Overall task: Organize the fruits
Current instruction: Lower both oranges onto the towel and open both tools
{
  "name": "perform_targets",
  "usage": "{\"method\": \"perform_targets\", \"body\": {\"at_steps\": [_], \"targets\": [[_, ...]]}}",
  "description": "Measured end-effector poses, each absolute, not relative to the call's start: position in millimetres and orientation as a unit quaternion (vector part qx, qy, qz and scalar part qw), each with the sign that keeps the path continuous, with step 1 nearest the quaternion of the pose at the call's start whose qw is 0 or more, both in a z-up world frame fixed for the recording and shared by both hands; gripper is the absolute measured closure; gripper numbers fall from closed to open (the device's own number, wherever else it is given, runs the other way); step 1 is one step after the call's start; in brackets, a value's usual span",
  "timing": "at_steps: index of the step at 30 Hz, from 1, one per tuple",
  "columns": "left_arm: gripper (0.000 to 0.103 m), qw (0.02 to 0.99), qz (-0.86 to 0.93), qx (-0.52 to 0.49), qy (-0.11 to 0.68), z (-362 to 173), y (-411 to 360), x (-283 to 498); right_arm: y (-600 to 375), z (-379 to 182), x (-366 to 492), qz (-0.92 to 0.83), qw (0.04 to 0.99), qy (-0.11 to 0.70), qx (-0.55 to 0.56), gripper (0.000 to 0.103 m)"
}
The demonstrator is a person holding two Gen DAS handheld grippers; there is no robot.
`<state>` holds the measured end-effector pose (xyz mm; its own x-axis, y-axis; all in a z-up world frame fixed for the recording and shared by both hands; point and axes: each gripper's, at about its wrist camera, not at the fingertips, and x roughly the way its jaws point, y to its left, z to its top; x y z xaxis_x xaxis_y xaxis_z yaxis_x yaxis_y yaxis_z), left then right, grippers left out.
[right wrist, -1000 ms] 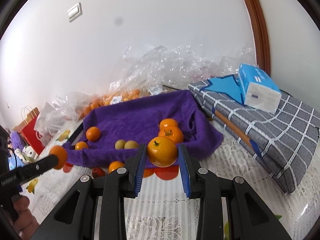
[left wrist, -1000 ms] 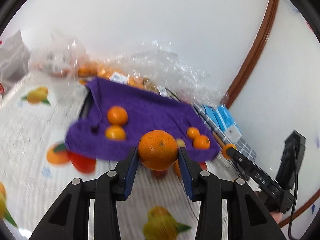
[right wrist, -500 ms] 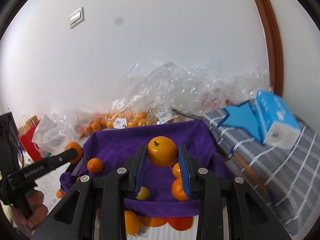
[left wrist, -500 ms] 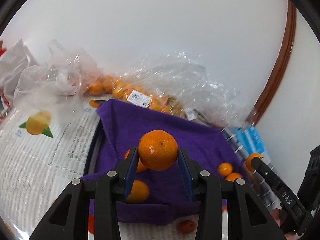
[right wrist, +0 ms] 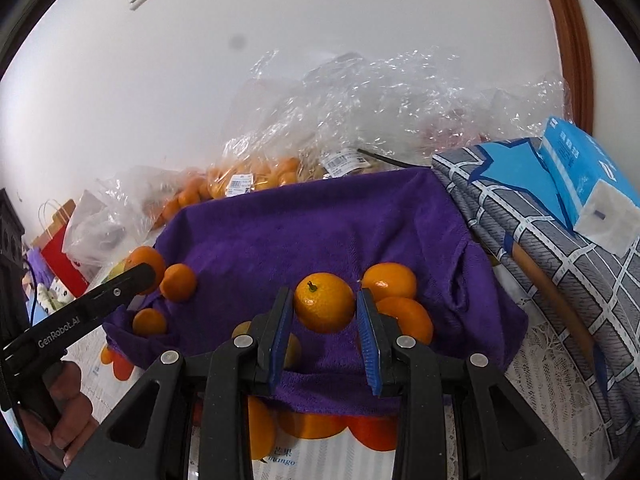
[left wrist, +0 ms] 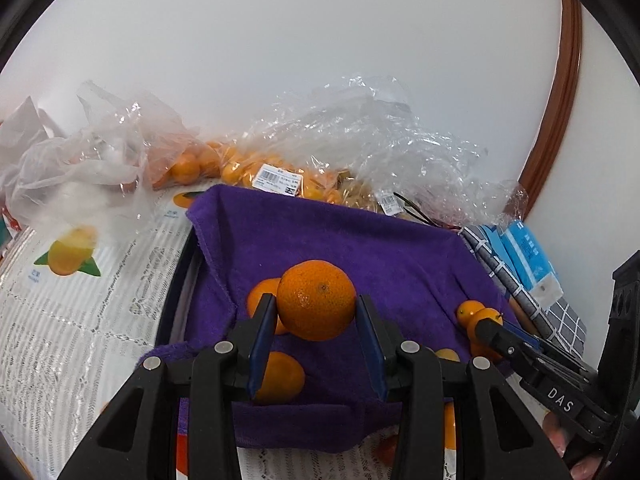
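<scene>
Worktop [left wrist: 60,320]: white lace-pattern cover with fruit prints. Purple towel [left wrist: 360,248] draped over a dark tray, takes most of the middle. Clear plastic bags [left wrist: 360,128] piled behind it against the wall, small oranges and price labels visible inside. Grey checked fabric stack [right wrist: 560,240] right of the towel, blue tissue pack [right wrist: 584,176] on top.

Left gripper [left wrist: 316,332]: jaws clamped on a large orange [left wrist: 316,300], held above the towel's near-left area. Two loose oranges [left wrist: 280,376] lie on the towel just behind/below it.

Right gripper [right wrist: 324,320]: jaws closed on a stemmed orange [right wrist: 325,303], stem up, above the towel's near-right part. Two more oranges [right wrist: 390,280] on the towel just right of it, touching each other. Cannot tell whether either held fruit touches the towel.
</scene>
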<state>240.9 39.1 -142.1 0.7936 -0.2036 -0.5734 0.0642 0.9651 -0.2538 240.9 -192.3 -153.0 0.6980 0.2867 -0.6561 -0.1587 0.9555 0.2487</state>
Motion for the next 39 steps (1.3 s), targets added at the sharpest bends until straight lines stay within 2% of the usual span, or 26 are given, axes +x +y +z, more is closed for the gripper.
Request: {"method": "perform_targets", "body": {"at_steps": [8, 31, 35, 39], "targets": [[0.064, 0.928, -0.080, -0.121, 0.344, -152.7, 39.7, 248.6, -188.5, -159.1, 244.9, 0.129, 0.908, 0.391, 0.080, 0.071], [0.063, 0.926, -0.094, -0.119, 0.346, -153.3, 36.2, 249.5, -189.0, -159.9, 241.5, 0.125, 0.907, 0.394, 0.077, 0.070], [0.056, 0.930, -0.094, -0.120, 0.333, -150.5, 36.9, 246.3, -190.7, -154.5, 230.8, 0.116, 0.916, 0.377, 0.070, 0.056], [0.052, 0.931, -0.094, -0.133, 0.327, -148.4, 41.2, 245.4, -194.0, -149.1, 220.9, 0.100, 0.924, 0.363, 0.063, 0.054]]}}
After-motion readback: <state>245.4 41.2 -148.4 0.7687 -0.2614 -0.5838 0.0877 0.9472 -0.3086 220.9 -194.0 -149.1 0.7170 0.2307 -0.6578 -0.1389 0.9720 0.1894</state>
